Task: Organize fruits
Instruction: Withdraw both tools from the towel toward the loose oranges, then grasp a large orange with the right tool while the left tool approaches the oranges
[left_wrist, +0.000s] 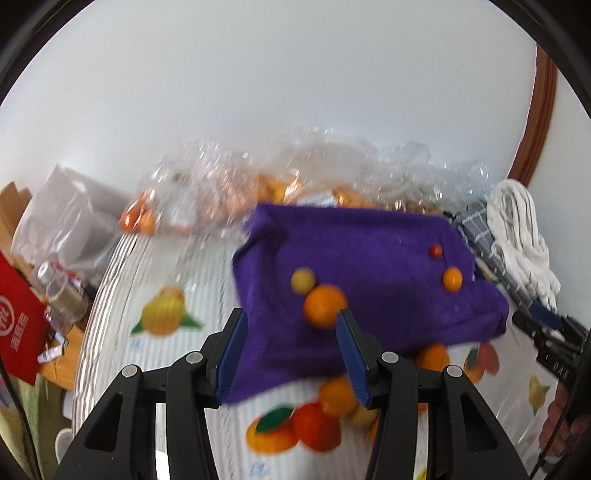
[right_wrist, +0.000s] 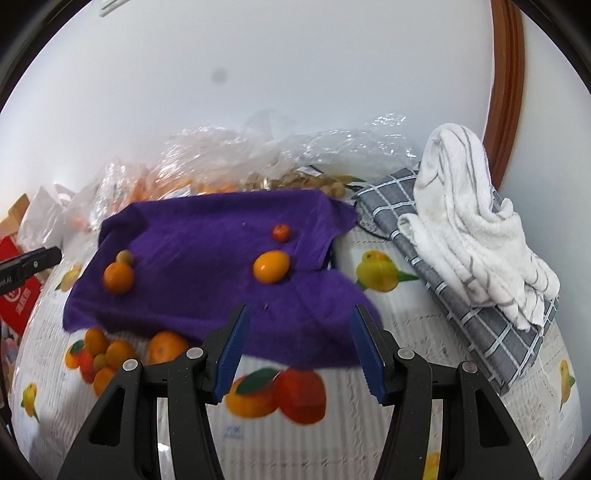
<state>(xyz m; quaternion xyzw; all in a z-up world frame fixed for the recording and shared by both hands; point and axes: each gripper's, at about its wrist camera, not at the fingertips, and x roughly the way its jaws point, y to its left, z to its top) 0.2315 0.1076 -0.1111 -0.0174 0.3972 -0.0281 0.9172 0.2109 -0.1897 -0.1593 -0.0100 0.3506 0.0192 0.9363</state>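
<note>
A purple cloth (left_wrist: 369, 266) (right_wrist: 207, 258) lies on the fruit-print tablecloth. On it sit an orange (left_wrist: 324, 305) (right_wrist: 118, 277), a small yellow-green fruit (left_wrist: 303, 280) (right_wrist: 125, 257), an orange kumquat (left_wrist: 452, 279) (right_wrist: 271, 266) and a small red fruit (left_wrist: 436, 251) (right_wrist: 280, 232). Several loose oranges (right_wrist: 110, 350) (left_wrist: 338, 397) lie on the table off the cloth's near edge. My left gripper (left_wrist: 291, 347) is open and empty, just short of the orange. My right gripper (right_wrist: 301, 343) is open and empty over the cloth's near edge.
Clear plastic bags of fruit (left_wrist: 258, 184) (right_wrist: 221, 162) stand behind the cloth. A grey checked cloth (right_wrist: 461, 288) with a white towel (right_wrist: 469, 221) on it lies to the right. A red box (left_wrist: 18, 325) and clutter sit at the left table edge.
</note>
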